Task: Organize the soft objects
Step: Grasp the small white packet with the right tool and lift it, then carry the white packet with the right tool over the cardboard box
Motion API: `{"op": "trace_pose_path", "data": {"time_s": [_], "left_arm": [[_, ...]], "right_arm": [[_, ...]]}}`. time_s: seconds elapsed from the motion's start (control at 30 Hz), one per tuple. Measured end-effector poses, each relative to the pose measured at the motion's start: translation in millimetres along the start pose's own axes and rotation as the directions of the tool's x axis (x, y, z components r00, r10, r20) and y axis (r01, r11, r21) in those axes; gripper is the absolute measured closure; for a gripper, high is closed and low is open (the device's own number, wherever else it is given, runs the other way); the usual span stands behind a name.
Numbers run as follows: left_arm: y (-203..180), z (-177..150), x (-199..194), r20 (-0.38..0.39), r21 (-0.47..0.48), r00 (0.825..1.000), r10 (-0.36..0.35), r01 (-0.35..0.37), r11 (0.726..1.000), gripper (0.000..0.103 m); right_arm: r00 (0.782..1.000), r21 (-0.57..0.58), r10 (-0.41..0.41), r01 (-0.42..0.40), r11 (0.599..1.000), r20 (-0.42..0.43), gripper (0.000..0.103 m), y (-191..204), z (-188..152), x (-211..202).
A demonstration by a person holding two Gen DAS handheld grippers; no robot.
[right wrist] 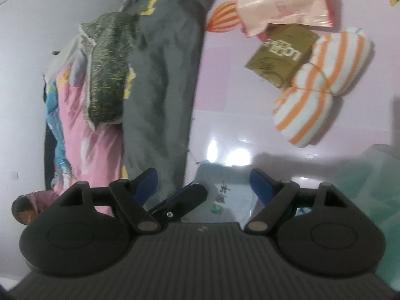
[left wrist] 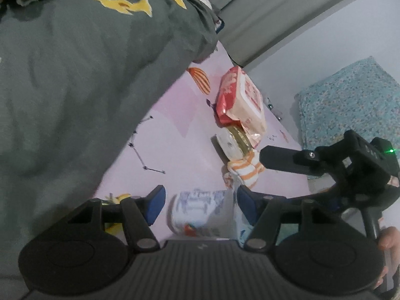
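Observation:
My left gripper (left wrist: 200,200) is open, its blue pads on either side of a white pack with blue print (left wrist: 200,212) that lies on the pink sheet (left wrist: 175,137). My right gripper (right wrist: 203,182) is open over a pale blue-grey tissue pack (right wrist: 225,190); the left gripper's finger (right wrist: 180,200) reaches in beside it. An orange-striped white soft bundle (right wrist: 320,85) lies ahead at right, next to a gold packet (right wrist: 280,55) and a red-pink wipes pack (right wrist: 282,2). They also show in the left wrist view: bundle (left wrist: 245,172), wipes pack (left wrist: 240,100).
A grey quilt with yellow shapes (left wrist: 87,75) covers the left side of the bed. A green patterned cushion (right wrist: 107,70) and pink bedding (right wrist: 75,125) lie beyond it. A teal floral cushion (left wrist: 350,100) stands by the wall at right.

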State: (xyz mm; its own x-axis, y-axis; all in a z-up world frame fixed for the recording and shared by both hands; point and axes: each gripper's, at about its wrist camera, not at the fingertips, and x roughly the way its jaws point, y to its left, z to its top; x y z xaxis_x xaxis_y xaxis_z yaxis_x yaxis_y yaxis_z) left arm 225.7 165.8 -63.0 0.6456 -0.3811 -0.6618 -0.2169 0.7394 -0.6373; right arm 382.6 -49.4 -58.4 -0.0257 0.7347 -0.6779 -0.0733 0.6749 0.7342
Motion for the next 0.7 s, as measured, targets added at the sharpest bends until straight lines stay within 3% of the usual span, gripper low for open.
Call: {"op": "trace_pose_path", "data": {"time_s": [0.17, 0.37, 0.53, 0.7], "left_arm": [[-2.2, -2.1, -11.7, 0.032, 0.079, 0.998, 0.056, -0.059, 0.995, 0.040], [-12.1, -9.0, -17.9, 0.016, 0.157, 1.000, 0.006, -0.008, 0.988, 0.041], [-20.5, -15.8, -10.8, -0.039, 0.203, 0.999, 0.033, -0.024, 0.979, 0.063], [-24.9, -16.8, -10.6, -0.022, 0.184, 0.998, 0.053, -0.048, 0.982, 0.072]], "right_arm": [[0.999, 0.003, -0.031, 0.031, 1.000, 0.028, 0.027, 4.3, 0.4, 4.6], [0.997, 0.019, -0.058, 0.057, 0.998, 0.041, 0.042, -1.0, -2.2, 9.6], [0.998, -0.010, -0.066, 0.066, 0.998, 0.013, 0.056, -0.6, -12.2, 15.2], [0.995, -0.057, -0.100, 0.100, 0.993, 0.011, 0.069, 3.8, -21.8, 17.9]]}}
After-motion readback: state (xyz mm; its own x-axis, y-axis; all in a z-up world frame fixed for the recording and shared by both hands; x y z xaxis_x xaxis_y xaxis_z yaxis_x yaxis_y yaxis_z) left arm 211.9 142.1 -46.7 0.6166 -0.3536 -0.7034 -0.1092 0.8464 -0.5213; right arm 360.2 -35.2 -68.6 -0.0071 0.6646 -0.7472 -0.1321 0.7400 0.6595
